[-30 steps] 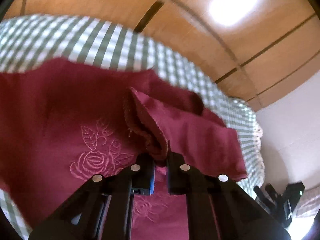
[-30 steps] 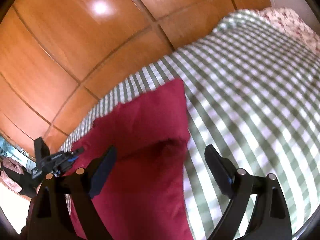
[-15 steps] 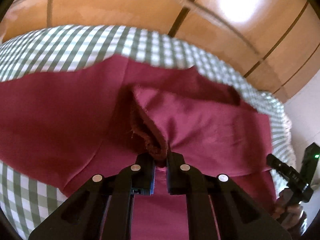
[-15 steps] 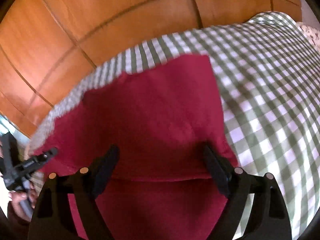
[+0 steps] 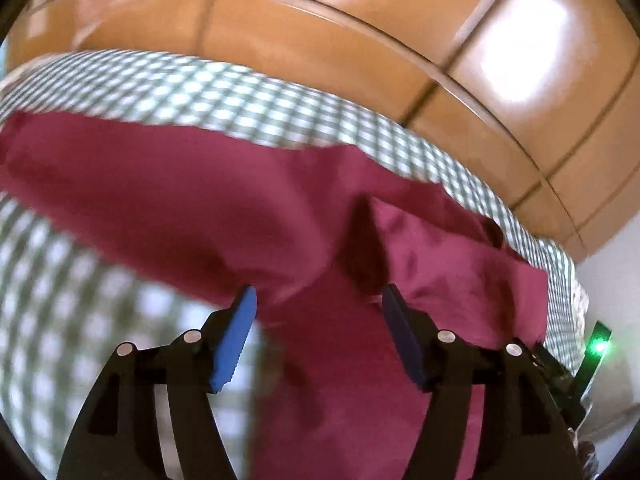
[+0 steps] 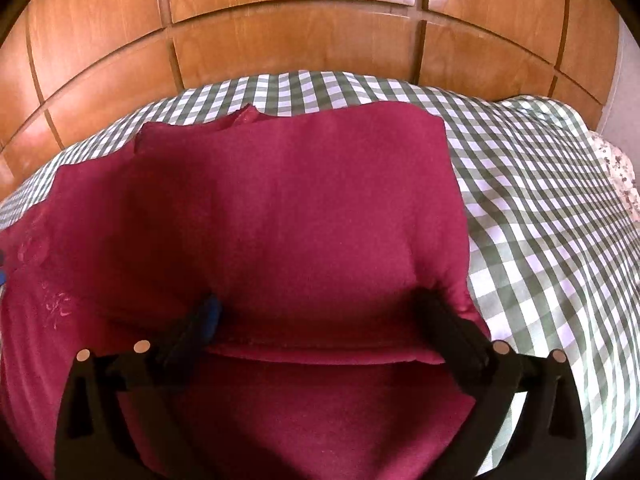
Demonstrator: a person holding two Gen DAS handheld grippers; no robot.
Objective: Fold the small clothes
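A dark red garment (image 5: 224,216) with rose embroidery lies on a green-and-white checked bedspread (image 5: 224,96). My left gripper (image 5: 318,308) is open just above it, its jaws apart over a raised fold of the cloth. In the right wrist view the garment (image 6: 304,208) lies partly folded, one layer over another. My right gripper (image 6: 320,312) is wide open, and the folded layer's near edge bulges between its fingers and hides their tips.
A wooden panelled wall (image 6: 304,20) stands behind the bed. The checked bedspread (image 6: 540,200) stretches to the right, with a floral cloth (image 6: 618,168) at its far right edge. The other gripper (image 5: 576,364), with a green light, shows at the left wrist view's right edge.
My left gripper has opened and let go of the red fold it was pinching. My right gripper has swung to face the garment and moved onto its folded layer.
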